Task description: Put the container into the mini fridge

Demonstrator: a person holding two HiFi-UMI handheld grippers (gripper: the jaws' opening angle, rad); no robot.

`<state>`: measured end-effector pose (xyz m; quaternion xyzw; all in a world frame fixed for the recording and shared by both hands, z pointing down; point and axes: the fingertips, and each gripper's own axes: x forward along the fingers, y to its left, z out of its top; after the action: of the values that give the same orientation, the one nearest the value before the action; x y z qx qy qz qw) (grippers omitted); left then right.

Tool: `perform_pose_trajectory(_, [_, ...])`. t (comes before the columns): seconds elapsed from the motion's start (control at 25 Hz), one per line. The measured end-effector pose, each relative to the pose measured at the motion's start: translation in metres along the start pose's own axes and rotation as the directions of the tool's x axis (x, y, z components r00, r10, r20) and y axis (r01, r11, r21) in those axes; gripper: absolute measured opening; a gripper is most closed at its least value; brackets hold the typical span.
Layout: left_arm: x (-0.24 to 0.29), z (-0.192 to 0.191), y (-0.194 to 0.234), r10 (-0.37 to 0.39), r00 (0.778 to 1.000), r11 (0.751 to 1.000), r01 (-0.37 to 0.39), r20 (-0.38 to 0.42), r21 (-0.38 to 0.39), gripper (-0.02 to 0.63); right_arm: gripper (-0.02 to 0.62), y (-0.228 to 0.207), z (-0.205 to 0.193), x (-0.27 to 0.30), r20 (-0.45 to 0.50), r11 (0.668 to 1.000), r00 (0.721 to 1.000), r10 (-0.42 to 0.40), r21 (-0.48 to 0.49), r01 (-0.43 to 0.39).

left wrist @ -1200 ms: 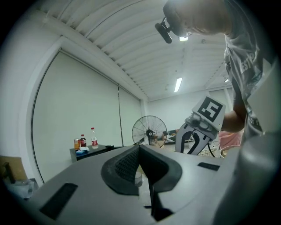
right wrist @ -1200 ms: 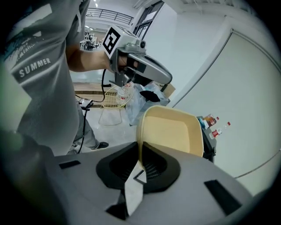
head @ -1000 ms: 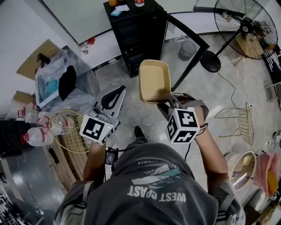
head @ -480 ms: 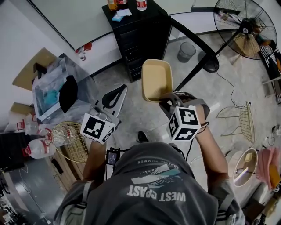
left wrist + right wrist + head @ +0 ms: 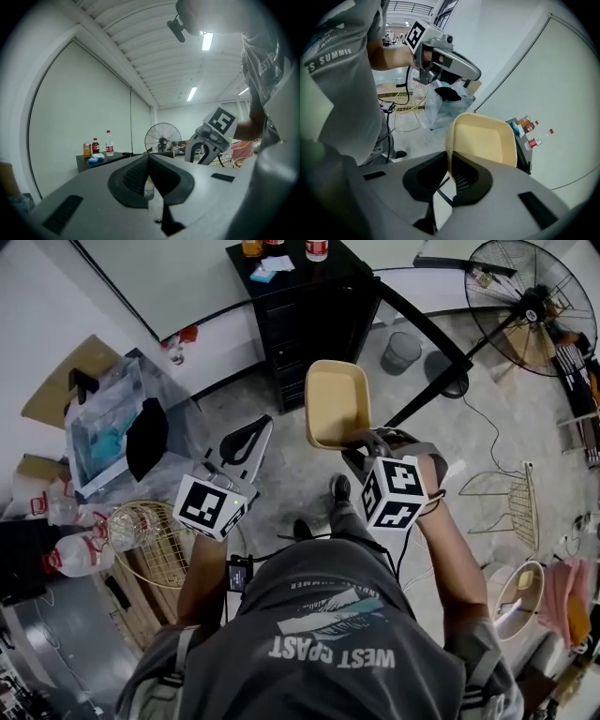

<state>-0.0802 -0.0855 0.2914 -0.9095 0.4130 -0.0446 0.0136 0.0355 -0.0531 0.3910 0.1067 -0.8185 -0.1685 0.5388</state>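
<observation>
The right gripper (image 5: pixel 361 442) is seen clenched on the near rim of the container (image 5: pixel 336 401), and in the right gripper view the thin wall of the container (image 5: pixel 485 140) is pinched between the two dark pads of the right gripper (image 5: pixel 449 171). The left gripper (image 5: pixel 246 442) is held just to the left, and in the left gripper view the jaws of the left gripper (image 5: pixel 149 159) are brought together at their tips with nothing gripped between them. The container is shown as a pale beige, rectangular tub with rounded corners and a raised rim; its inside is plain and nothing is seen in it. It is held up off the floor, with its open side turned toward the head camera and its far end stretched away from the pads. A grey, mottled floor (image 5: pixel 281 474) is seen below it. Beyond the far end of the container, and apart from it, a black cabinet (image 5: pixel 309 306) is set against a white wall (image 5: pixel 178 277), with bottles (image 5: pixel 317 249) stood on its top. A large standing fan (image 5: pixel 534 306) is placed at the far right, and a small grey bin (image 5: pixel 401 351) is seen between it and the cabinet. A clear plastic bag (image 5: pixel 103 423) and a wire basket (image 5: pixel 159 540) are left at the left side.
</observation>
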Motion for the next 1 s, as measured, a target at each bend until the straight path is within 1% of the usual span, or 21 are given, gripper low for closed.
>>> perform_pose_trajectory(0.28, [0.000, -0.012, 0.026, 0.061, 0.998, 0.998, -0.061, -0.022, -0.003, 0.015, 0.048, -0.024, 0.003, 0.028, 0.016, 0.999, 1.000, 0.023, -0.039, -0.023])
perform_pose_trajectory(0.44, [0.007, -0.018, 0.048, 0.111, 0.993, 0.994, -0.111, -0.037, -0.001, 0.015, 0.048, -0.044, 0.004, 0.048, 0.036, 0.997, 0.998, 0.043, -0.066, -0.040])
perform_pose_trajectory(0.72, [0.033, -0.029, 0.082, 0.178, 0.982, 0.983, -0.180, -0.055, -0.023, 0.015, 0.048, -0.081, -0.005, 0.085, 0.045, 0.990, 0.995, 0.094, -0.107, -0.088])
perform_pose_trajectory(1.0, [0.062, -0.046, 0.112, 0.233, 0.970, 0.970, -0.237, -0.072, -0.055, 0.015, 0.048, -0.117, -0.022, 0.129, 0.033, 0.981, 0.988, 0.148, -0.135, -0.142])
